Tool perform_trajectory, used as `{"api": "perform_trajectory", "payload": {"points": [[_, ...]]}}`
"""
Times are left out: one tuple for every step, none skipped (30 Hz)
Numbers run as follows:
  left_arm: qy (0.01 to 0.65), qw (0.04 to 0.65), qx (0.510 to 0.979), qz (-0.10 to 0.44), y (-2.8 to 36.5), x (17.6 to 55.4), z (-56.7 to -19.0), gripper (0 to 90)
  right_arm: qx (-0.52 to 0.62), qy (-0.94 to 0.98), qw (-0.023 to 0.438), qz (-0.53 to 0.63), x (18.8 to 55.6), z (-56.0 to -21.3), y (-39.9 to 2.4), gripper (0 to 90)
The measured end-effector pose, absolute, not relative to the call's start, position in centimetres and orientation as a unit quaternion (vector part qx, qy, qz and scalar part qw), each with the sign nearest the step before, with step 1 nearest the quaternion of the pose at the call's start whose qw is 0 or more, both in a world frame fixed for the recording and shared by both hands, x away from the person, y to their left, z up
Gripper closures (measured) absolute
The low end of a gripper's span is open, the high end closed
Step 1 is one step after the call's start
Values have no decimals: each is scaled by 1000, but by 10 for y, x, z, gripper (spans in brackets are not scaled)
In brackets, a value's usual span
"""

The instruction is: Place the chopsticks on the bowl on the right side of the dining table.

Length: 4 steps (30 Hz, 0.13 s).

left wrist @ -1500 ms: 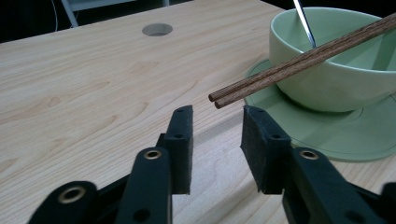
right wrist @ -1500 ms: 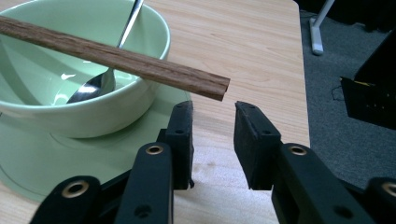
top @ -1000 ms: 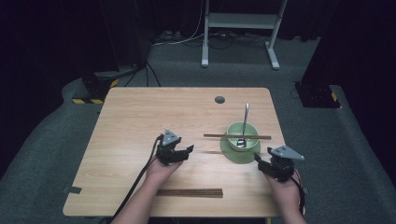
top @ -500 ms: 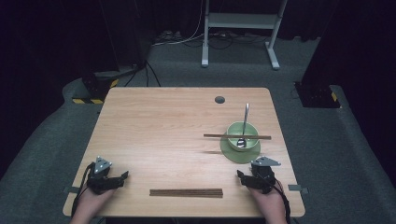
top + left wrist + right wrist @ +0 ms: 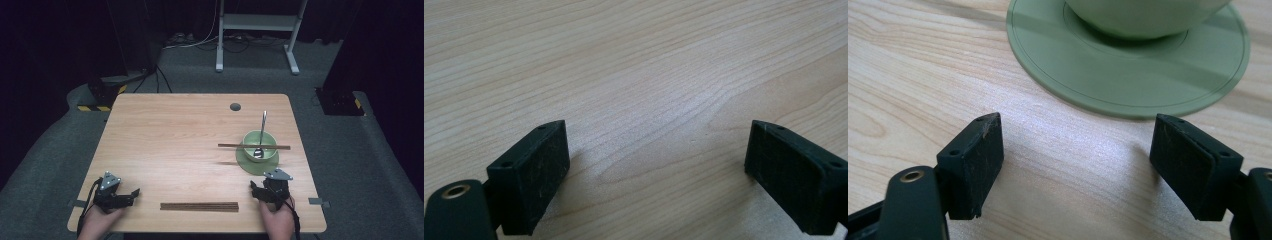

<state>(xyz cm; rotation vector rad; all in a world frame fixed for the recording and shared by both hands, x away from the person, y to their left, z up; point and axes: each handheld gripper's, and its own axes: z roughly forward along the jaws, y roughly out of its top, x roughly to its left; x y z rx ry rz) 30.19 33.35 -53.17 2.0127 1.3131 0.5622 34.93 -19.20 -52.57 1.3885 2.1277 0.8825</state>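
Note:
My left gripper (image 5: 134, 195) (image 5: 656, 145) rests at the table's front left corner, jaws pointing right over bare wood. My right gripper (image 5: 270, 184) (image 5: 1078, 135) sits at the front right, aimed at the green saucer (image 5: 250, 162) (image 5: 1128, 75) just ahead of its tips. Both pairs of jaws have just been opening and stand open with nothing between them. On the saucer is a green bowl (image 5: 260, 141) (image 5: 1143, 15) with a metal spoon (image 5: 262, 132) in it and dark chopsticks (image 5: 230, 146) laid across its rim.
A second pair of dark chopsticks (image 5: 199, 206) lies flat near the front edge, between my two hands. The wooden table (image 5: 175, 130) has a round cable hole (image 5: 235, 106) at the back. Dark floor, cables and a white stand lie beyond it.
My left hand has swung from the table's middle to the front left corner. My right hand has drawn back and a little left, toward the front edge. Both grippers' jaws stand wider.

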Motion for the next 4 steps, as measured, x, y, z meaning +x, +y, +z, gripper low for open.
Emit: {"api": "perform_trajectory", "payload": {"points": [[500,331,771,214,334,301,-532,106,506,770,219,321,350,-526,-193,214],[499,331,772,214,334,301,-532,106,507,770,219,321,350,-526,-193,215],[499,331,772,212,335,300,-532,106,506,770,219,321,350,-526,-193,215],[498,332,773,212,335,300,-532,106,506,770,219,321,350,-526,-193,215]]}}
